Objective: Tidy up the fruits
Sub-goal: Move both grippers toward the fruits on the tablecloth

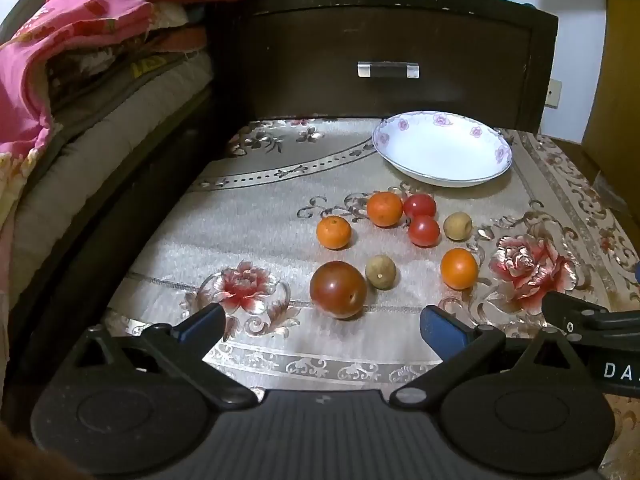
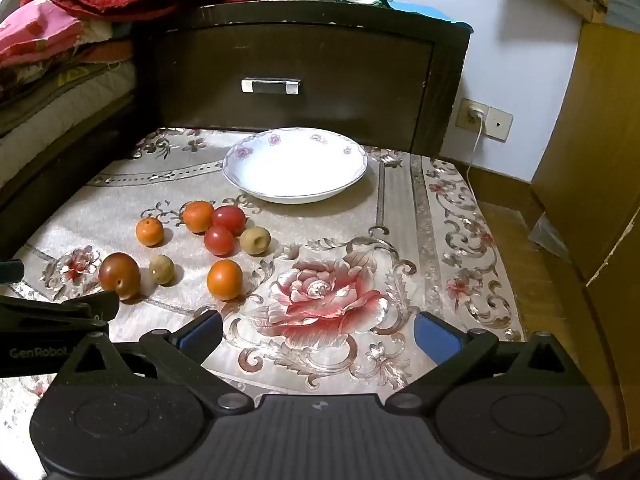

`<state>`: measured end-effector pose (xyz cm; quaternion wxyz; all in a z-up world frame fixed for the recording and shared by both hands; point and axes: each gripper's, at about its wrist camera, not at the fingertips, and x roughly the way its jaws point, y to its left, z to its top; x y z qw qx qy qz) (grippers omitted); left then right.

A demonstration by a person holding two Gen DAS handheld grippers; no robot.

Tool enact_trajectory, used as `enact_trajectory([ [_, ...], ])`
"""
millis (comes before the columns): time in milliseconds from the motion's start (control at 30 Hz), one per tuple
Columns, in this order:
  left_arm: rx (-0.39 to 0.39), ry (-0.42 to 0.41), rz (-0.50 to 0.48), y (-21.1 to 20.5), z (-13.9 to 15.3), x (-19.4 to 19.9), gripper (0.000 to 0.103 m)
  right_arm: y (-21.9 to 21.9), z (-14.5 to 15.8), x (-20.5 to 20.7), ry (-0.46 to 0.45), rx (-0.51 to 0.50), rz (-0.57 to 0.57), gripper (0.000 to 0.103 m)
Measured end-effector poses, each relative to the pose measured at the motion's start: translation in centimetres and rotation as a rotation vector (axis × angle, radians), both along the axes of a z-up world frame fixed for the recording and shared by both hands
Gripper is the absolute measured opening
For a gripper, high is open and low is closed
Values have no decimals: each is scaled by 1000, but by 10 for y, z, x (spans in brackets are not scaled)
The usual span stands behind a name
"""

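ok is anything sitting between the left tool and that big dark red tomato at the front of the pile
Nothing visible. The left tool is open and empty, and the big dark red tomato lies just ahead of its tips on bare tablecloth. The other fruits and the empty bowl all sit beyond it.

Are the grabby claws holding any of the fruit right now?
No, nothing is held. The left gripper and right gripper are both open and empty, and the fruit lies loose on the cloth.
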<state>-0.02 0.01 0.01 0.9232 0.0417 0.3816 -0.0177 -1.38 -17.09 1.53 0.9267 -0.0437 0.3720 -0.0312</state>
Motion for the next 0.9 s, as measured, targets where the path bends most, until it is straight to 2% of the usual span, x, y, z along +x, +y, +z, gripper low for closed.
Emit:
enact_trajectory([
  [400, 32, -9, -1, -2, -5, -7, 103, 0, -4, -4, 5, 1, 13, 97],
  [633, 55, -32, 14, 1, 9, -4, 103, 3, 0, 0, 34, 24, 40, 96],
  [700, 52, -38, -6, 6, 7, 0, 103, 5, 4, 3, 34, 26, 53, 94],
  [767, 39, -9, -29, 11, 1, 8, 103, 9, 6, 7, 39, 19, 79, 93],
  [900, 56, 20, -91, 12, -10, 23, 103, 18, 1, 21, 62, -6, 143, 85],
])
